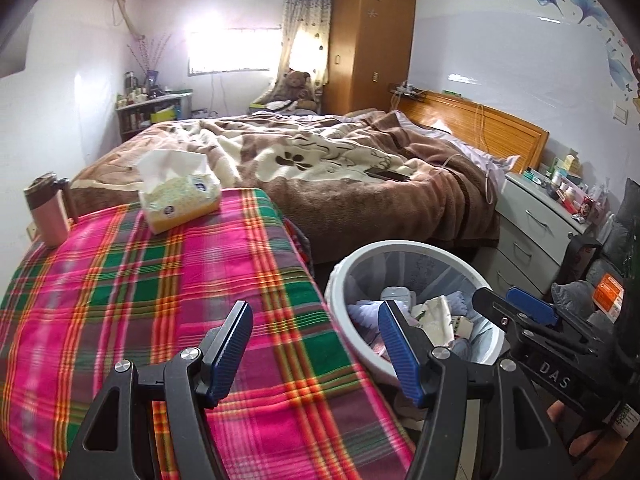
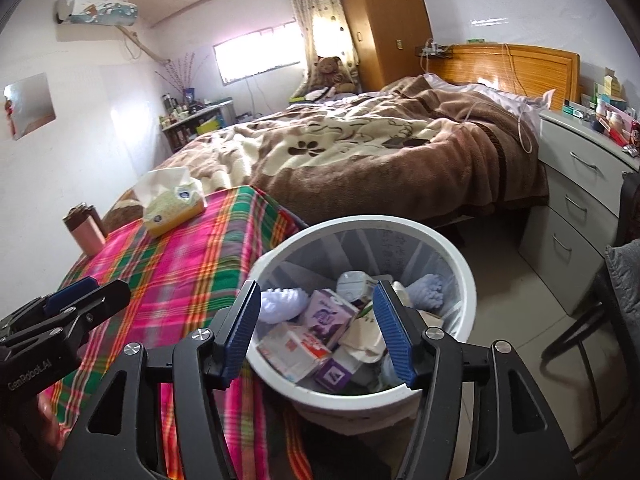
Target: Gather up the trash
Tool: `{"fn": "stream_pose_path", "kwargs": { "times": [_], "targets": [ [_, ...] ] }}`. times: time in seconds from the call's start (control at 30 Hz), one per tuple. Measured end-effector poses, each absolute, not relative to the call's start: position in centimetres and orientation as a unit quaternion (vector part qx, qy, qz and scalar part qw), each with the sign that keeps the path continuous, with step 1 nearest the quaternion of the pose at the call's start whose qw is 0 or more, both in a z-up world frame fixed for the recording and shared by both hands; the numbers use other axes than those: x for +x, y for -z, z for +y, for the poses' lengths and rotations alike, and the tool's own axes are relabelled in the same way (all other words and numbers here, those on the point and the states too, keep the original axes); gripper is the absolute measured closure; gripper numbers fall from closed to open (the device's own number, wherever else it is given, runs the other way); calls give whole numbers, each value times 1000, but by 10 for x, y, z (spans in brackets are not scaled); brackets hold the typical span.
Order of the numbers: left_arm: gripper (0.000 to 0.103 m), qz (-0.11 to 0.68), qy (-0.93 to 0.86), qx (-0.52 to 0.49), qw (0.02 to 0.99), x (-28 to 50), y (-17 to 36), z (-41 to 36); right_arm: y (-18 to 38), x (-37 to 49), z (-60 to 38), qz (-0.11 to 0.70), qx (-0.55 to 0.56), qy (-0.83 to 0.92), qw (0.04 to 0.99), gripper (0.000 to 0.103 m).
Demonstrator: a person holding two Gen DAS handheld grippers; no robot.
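Note:
A white trash bin (image 2: 460,264) with a clear liner stands on the floor beside the plaid-covered table (image 2: 168,280). It holds several pieces of trash, among them a purple carton (image 2: 328,316), a white and red carton (image 2: 292,348) and crumpled tissues. My right gripper (image 2: 316,330) hangs open just above the bin's near rim, with nothing between its blue pads. My left gripper (image 1: 316,348) is open and empty too, over the table's right edge, with the bin (image 1: 352,264) to its right. Each gripper shows in the other's view: the right gripper (image 1: 504,296), the left gripper (image 2: 96,286).
On the table stand a yellow tissue box (image 1: 180,200) and a pink bottle (image 1: 46,212). Behind it is a bed (image 1: 320,152) with a brown blanket and a phone (image 1: 390,175) on it. A grey drawer unit (image 2: 580,208) and a dark chair (image 2: 612,320) are right of the bin.

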State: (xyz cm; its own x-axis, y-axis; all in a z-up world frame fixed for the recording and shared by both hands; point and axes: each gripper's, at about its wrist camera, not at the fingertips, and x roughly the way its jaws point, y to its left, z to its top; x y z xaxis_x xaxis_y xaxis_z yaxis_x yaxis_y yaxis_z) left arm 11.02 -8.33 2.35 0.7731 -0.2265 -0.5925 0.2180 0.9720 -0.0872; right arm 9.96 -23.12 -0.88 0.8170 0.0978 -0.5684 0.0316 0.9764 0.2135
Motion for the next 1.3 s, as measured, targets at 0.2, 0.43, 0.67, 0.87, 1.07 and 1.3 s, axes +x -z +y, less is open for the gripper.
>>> {"fn": "stream_pose_path", "kwargs": {
  "times": [0.2, 0.43, 0.67, 0.87, 1.07, 1.3],
  "targets": [
    [38, 291, 77, -1, 954, 83, -24, -63, 10, 86, -214, 285, 95, -31, 953, 37],
    [38, 294, 55, -11, 954, 63, -15, -44, 11, 72, -197, 257, 67, -35, 963, 37],
    [38, 275, 32, -2, 961, 49, -12, -36, 11, 66, -187, 248, 59, -55, 965, 37],
    [38, 277, 26, -6, 960, 45, -7, -32, 12, 62, -178, 245, 53, -60, 966, 37],
    [38, 275, 23, -8, 961, 45, -9, -28, 13, 61, -175, 249, 56, -61, 965, 37],
    [38, 277, 22, -6, 961, 45, -9, -28, 13, 59, -172, 251, 55, -61, 964, 37]
  ]
}}
